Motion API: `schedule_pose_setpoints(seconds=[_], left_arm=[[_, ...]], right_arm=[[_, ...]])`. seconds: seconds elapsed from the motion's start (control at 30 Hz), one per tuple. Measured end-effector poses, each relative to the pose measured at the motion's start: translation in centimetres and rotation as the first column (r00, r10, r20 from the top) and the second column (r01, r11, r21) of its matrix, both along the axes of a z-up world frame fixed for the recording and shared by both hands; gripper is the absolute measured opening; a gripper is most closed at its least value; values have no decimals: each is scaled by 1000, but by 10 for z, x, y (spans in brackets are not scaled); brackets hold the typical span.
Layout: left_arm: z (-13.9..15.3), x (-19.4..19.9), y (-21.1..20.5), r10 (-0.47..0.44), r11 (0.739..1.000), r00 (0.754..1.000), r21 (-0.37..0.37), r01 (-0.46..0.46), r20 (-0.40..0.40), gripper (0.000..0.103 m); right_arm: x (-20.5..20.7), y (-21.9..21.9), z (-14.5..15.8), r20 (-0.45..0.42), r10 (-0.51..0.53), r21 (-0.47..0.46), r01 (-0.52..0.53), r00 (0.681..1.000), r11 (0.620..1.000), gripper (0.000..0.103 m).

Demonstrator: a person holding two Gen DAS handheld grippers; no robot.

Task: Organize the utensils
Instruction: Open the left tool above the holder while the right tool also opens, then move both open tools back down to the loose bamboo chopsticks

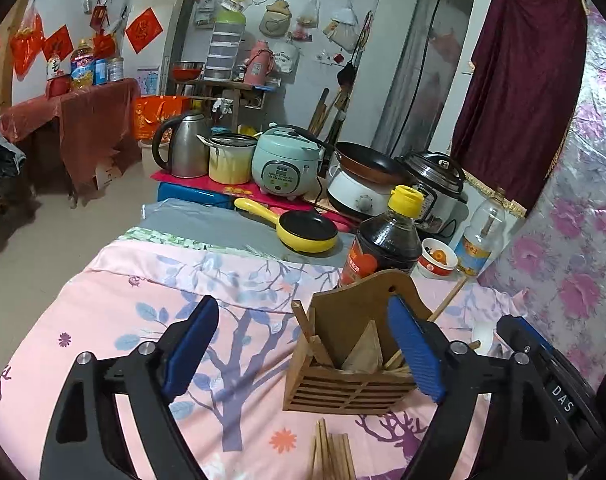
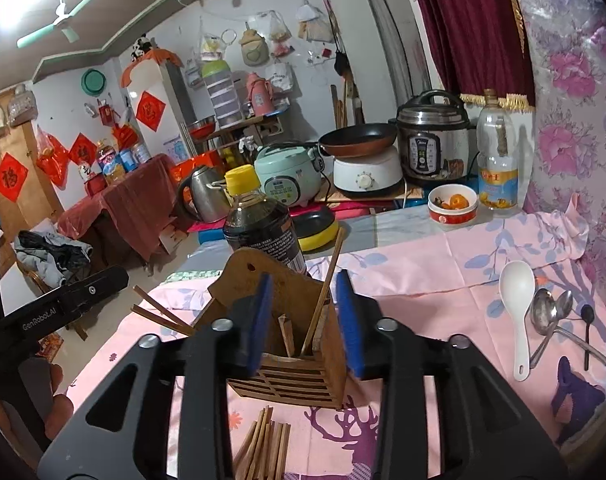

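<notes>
White rice spoon (image 2: 517,304) — right wrist view only.

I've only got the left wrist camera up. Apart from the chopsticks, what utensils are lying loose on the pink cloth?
Observer: The right wrist view shows a white spoon lying on the cloth, to the right of the wooden holder.
Operator: Anything beside it?
Observer: Two metal spoons and a small black spoon lie further right.
Operator: Is the right gripper holding anything?
Observer: No. The right gripper is open, and its view frames one chopstick standing in the holder.
</notes>
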State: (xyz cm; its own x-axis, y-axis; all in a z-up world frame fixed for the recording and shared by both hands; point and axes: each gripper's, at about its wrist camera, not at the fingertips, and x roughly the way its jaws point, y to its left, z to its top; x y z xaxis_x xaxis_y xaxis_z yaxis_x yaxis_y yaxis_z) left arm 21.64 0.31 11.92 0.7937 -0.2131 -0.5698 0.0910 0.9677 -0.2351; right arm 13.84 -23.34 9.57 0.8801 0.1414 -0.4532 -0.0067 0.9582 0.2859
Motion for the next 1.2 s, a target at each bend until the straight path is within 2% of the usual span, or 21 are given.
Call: schedule_pose_setpoints(seconds=[0.17, 0.27, 0.47, 0.67, 0.8, 0.9, 0.97, 1.07, 1.2], left_arm=[[4, -4, 3, 13, 1000, 1000, -10, -13, 3, 89], [8, -9, 4, 24, 1000, 1000, 1, -24, 19, 89], [20, -41, 1, 67, 994, 993, 74, -75, 99, 92], [26, -84, -10, 67, 987, 982, 133, -92, 179, 97], [14, -116, -21, 37, 975, 975, 206, -83, 219, 97], [-11, -139, -19, 48, 959, 975, 265, -106, 218, 97], [-25, -146, -19, 40, 953, 980, 286, -96, 195, 97], [-42, -153, -16, 47, 945, 984, 313, -99, 171, 97], [-49, -155, -14, 69, 939, 984, 321, -120, 167, 97]], right_arm=[[-7, 3, 8, 30, -8, -19, 9, 1000, 1000, 48], [-12, 3, 12, 38, -8, -14, 8, 999, 1000, 49], [-35, 7, 18, 51, -15, -36, 17, 999, 999, 54], [-55, 10, 19, 40, -6, -29, 7, 999, 1000, 55], [-73, 14, 16, 30, -4, -55, 6, 1000, 998, 57], [-85, 15, 14, 26, -1, -59, 2, 1000, 998, 62], [-93, 16, 6, 13, 5, -61, -4, 1000, 998, 63], [-111, 16, -24, -11, -4, -79, 3, 1000, 997, 70], [-114, 16, -76, -154, 21, -117, -39, 988, 992, 70]])
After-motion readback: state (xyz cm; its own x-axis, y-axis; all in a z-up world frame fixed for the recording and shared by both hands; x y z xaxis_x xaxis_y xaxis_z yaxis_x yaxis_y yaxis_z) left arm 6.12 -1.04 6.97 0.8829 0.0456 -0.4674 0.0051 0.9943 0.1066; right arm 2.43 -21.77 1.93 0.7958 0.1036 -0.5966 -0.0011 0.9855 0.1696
